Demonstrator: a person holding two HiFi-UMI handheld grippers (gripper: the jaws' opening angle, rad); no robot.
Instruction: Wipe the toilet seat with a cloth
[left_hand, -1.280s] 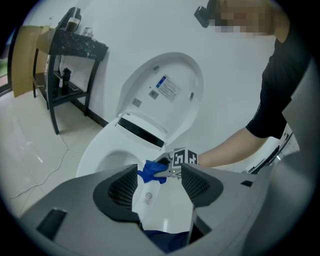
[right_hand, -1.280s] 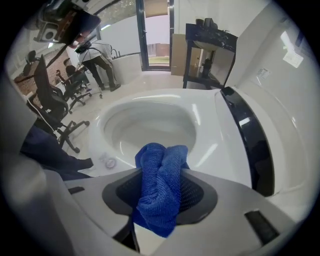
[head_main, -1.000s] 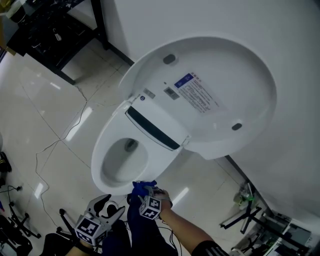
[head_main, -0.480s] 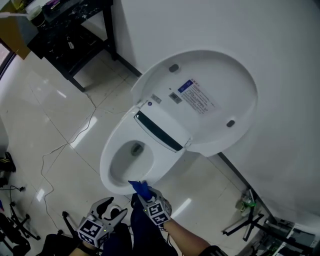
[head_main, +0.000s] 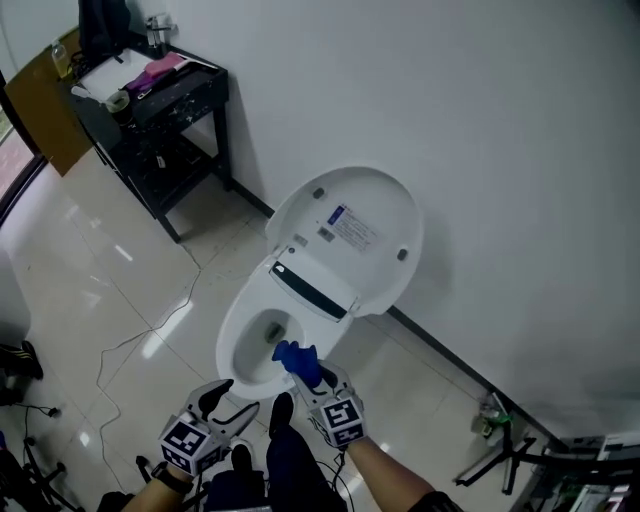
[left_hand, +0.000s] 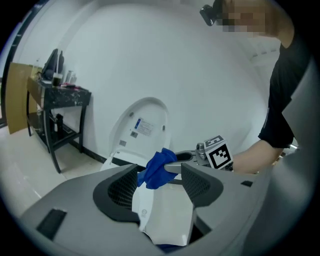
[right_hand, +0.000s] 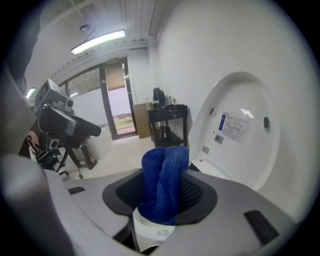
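1. Right gripper (right_hand: 162, 193) is clamped down on the blue cloth (right_hand: 165, 169). The cloth is bunched into a fat wad that sticks up from between the jaws.
2. The cloth is at the front edge of the toilet seat (head_main: 230, 348), on the side nearest the person. From here I honestly can't tell if it's touching the seat or just above it.
3. Left gripper (left_hand: 159, 183) has its jaws spread wide with nothing in them. It's out in front of the toilet, beside the cloth-holding one and clear of the bowl.
4. The toilet lid (head_main: 372, 215) is flipped up against the white wall (head_main: 500, 150) behind the toilet, and there's a label (head_main: 346, 228) stuck on its underside.
5. A thin cable (head_main: 120, 345) trails across the glossy floor tiles (head_main: 80, 260) off the toilet's side.
6. Further along the same wall from the toilet stands a black stand (head_main: 170, 100) with clutter on top, including something pink.
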